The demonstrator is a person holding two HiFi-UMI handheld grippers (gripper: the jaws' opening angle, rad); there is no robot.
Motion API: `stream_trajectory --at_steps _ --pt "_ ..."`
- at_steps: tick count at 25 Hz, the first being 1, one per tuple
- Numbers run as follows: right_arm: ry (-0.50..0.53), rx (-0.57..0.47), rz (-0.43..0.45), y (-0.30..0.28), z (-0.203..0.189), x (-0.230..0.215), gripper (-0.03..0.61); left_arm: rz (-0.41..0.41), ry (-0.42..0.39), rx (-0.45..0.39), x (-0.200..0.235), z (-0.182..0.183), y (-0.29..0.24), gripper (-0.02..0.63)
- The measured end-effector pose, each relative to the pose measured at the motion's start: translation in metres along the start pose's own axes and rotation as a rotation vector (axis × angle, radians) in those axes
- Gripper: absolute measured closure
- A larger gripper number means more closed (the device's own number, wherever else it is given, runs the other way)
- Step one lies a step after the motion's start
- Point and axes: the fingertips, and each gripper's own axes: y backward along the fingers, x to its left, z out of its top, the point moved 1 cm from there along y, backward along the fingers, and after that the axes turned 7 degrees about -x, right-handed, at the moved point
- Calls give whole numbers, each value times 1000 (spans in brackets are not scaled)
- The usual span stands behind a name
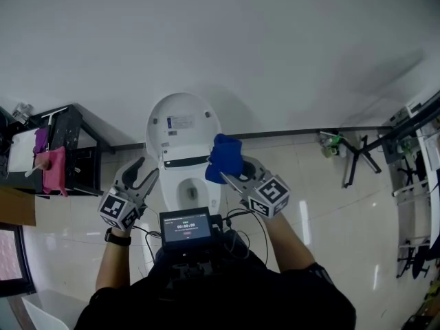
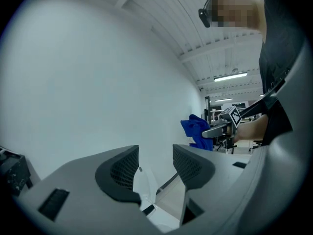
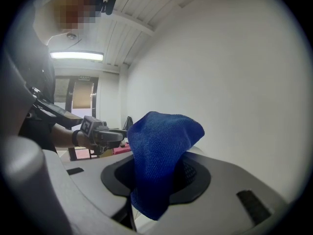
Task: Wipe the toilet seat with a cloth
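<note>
A white toilet (image 1: 183, 160) stands against the wall with its lid (image 1: 182, 124) raised and the seat ring (image 1: 177, 184) down. My right gripper (image 1: 234, 172) is shut on a bunched blue cloth (image 1: 224, 158), held above the toilet's right side. That cloth (image 3: 159, 165) fills the gap between the right jaws in the right gripper view. Left of the bowl, my left gripper (image 1: 143, 172) hangs open and empty. Between its jaws the left gripper view shows the raised toilet lid (image 2: 145, 187); the blue cloth (image 2: 196, 131) shows further off at the right.
A black cart (image 1: 65, 150) with a pink cloth (image 1: 52, 168) stands at the left by the wall. At the right are a black stand (image 1: 357, 158) and a metal rack (image 1: 416, 184). A small screen (image 1: 186, 226) sits on the person's chest.
</note>
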Motion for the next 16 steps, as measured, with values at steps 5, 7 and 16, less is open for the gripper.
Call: stream_trajectory --at_steps 5,7,16 --pt "-19 -31 4 1 4 -3 417 -2 -3 1 -3 0 0 391" --pt "-17 -26 7 2 5 -2 417 -7 -14 4 -2 -2 1 391" --pt "-5 -24 26 -1 6 4 417 -8 -19 13 -1 0 5 391"
